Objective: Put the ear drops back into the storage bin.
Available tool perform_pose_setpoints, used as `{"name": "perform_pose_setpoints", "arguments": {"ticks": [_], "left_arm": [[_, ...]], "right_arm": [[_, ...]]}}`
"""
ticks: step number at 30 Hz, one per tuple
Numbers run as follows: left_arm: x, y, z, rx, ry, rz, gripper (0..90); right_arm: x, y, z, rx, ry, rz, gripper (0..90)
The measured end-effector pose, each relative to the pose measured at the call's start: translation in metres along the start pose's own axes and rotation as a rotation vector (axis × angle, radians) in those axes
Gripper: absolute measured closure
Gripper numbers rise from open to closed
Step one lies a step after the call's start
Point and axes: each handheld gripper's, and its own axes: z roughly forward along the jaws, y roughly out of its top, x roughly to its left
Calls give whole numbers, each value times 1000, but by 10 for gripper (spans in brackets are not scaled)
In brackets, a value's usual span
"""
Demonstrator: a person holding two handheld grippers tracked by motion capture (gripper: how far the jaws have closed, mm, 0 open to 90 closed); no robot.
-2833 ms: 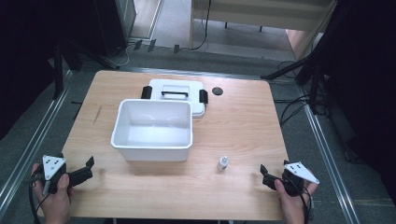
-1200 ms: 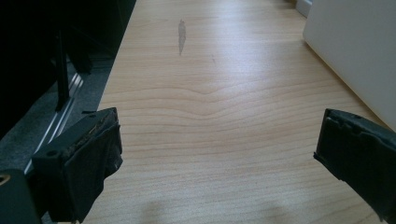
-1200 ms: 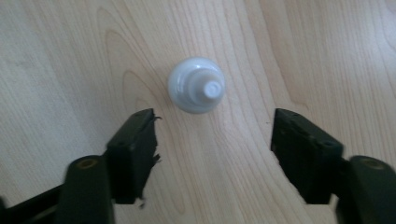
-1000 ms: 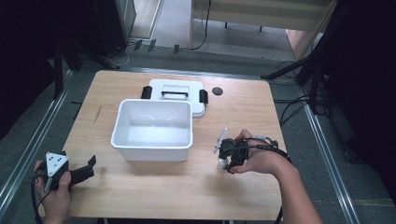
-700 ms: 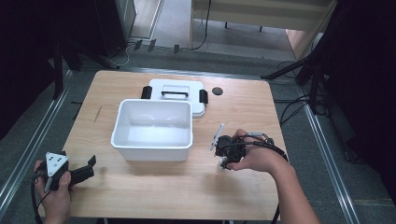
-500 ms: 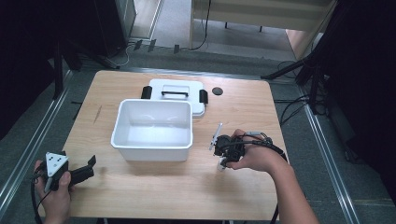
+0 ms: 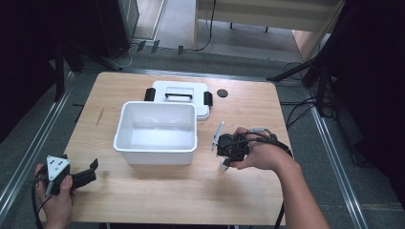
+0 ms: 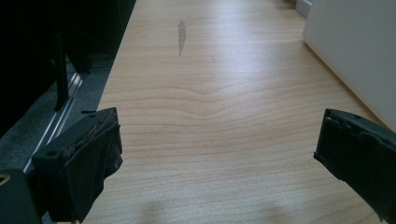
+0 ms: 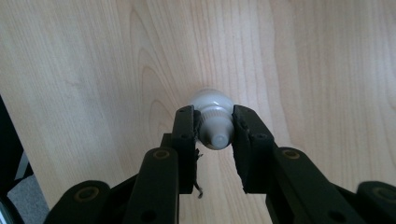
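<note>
Right gripper (image 9: 214,133), right gripper view: the two black fingers (image 9: 184,135) are closed on a small white dropper bottle (image 9: 212,122), pressing its ribbed neck from both sides; the nozzle tip points toward the camera and the rounded body lies beyond the fingertips, over the wooden table (image 9: 93,60). Whether the bottle's base touches the wood cannot be told.

High view: the right gripper (image 7: 228,151) is held in the person's right hand (image 7: 260,152) just to the right of the white plastic tub (image 7: 156,132), with its grey plate tilted up toward the tub. The bottle (image 7: 224,164) shows as a small pale shape below the gripper, near the middle of the table (image 7: 167,191). Behind the tub, touching or just beside its far wall, lies a white lid (image 7: 182,93) with a black handle and black side clips; a small dark round disc (image 7: 221,92) rests to the lid's right.

Left gripper (image 7: 81,175), high view: held in the left hand (image 7: 55,193) at the near left corner of the table, well apart from the tub. Left gripper view: its fingers (image 8: 84,158) stand wide apart with nothing between them, above bare wood; the tub's white wall (image 8: 359,51) shows at upper right
</note>
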Motion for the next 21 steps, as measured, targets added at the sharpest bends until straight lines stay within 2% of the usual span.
{"name": "perform_pose_setpoints", "arguments": {"ticks": [7,8,13,21], "left_arm": [[0,0,0,-1,-2,-4,9],[0,0,0,-2,-1,-3,9],[1,-1,-1,-6,3,-6,9],[1,-1,-2,-7,1,-5,9]], "right_arm": [[-11,14,-25,7,-7,-14,722],[-14,17,-30,-1,-10,-31,722],[-25,31,-51,-11,-25,-27,723],[-32,49,-71,-23,-35,-38,722]]}}
